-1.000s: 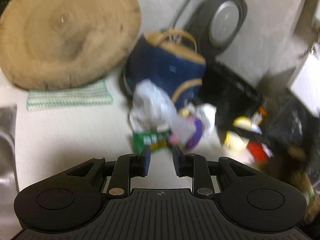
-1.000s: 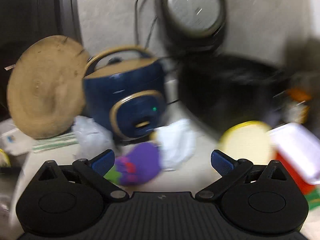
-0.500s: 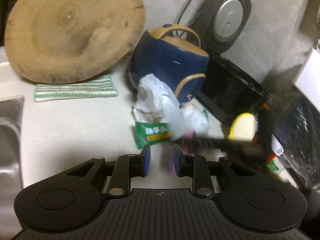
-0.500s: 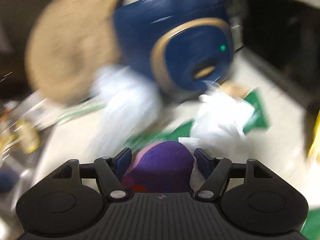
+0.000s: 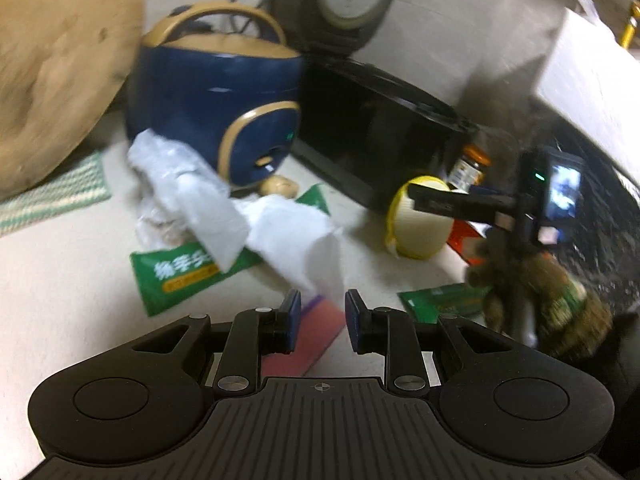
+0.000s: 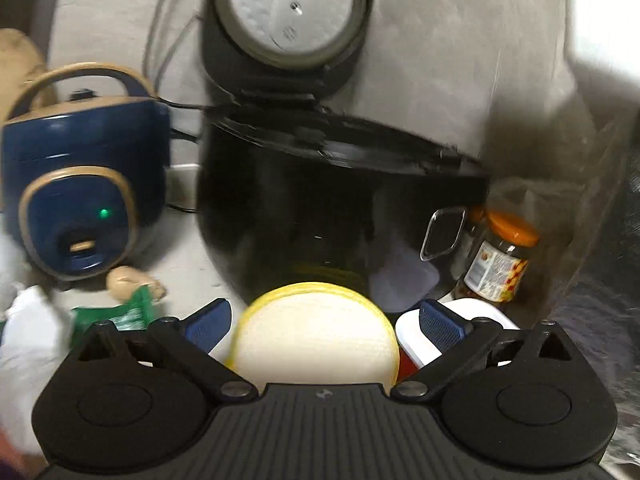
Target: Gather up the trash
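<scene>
Altogether, two rice cookers (image 6: 86,200) (image 6: 336,216), one jar (image 6: 498,264).

Both views ride low over the pale speckled desk (image 5: 60,288), each looking forward and downward past its own black tongs.

The left wrist view sits close to a heap of crumpled white paper and green wrappers (image 5: 240,232), facing the grey back wall (image 5: 460,32).

The right wrist view sits further right and nearer the wall, hard up against a round yellow-rimmed cream lid (image 6: 316,332).

Both take in that lid, the navy-and-gold rice cooker (image 5: 216,92), the large glossy black cooker (image 6: 320,208) and the orange-capped glass jar (image 6: 500,264).
</scene>
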Action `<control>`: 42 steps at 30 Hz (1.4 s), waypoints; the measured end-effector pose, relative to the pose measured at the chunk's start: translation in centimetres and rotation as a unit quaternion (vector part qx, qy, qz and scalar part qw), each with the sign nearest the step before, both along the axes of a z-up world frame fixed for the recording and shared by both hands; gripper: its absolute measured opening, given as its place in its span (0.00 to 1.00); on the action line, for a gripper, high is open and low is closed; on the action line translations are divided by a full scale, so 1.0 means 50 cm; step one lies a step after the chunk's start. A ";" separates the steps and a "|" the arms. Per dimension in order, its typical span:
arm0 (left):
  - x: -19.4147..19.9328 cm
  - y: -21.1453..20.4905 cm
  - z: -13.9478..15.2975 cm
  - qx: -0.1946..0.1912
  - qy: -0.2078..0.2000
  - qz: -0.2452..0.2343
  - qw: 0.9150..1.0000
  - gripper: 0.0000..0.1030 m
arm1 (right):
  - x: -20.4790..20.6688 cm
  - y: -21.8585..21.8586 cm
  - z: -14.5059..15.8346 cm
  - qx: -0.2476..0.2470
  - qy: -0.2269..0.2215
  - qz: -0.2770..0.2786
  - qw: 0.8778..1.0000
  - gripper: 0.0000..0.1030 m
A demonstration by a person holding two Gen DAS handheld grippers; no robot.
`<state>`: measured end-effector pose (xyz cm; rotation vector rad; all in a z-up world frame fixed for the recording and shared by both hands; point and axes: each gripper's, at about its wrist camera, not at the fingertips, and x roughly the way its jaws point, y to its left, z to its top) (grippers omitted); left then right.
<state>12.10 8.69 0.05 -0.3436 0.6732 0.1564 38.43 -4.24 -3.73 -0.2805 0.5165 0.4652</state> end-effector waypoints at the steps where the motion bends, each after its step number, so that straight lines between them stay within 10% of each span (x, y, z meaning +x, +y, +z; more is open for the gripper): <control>1: 0.003 -0.005 0.000 0.006 0.001 0.000 1.000 0.27 | 0.010 0.002 -0.007 0.007 0.015 -0.001 1.000 0.94; 8: 0.029 -0.012 -0.003 0.004 0.004 -0.009 1.000 0.27 | -0.061 -0.021 -0.054 0.101 0.201 0.113 0.968 0.61; 15: 0.109 -0.094 -0.011 -0.012 -0.016 -0.136 0.990 0.27 | -0.155 -0.168 -0.005 0.057 0.075 0.033 0.995 0.83; 27: 0.413 -0.262 -0.135 0.036 0.035 -0.319 0.946 0.27 | -0.222 -0.446 0.010 0.032 0.063 -0.156 0.985 0.83; 33: 0.435 -0.327 -0.165 0.149 0.061 -0.408 0.899 0.28 | -0.266 -0.496 -0.018 0.017 0.079 -0.193 0.978 0.83; 42: 0.401 -0.347 -0.167 0.181 0.067 -0.477 0.857 0.42 | -0.263 -0.491 -0.036 0.026 0.091 -0.207 0.974 0.83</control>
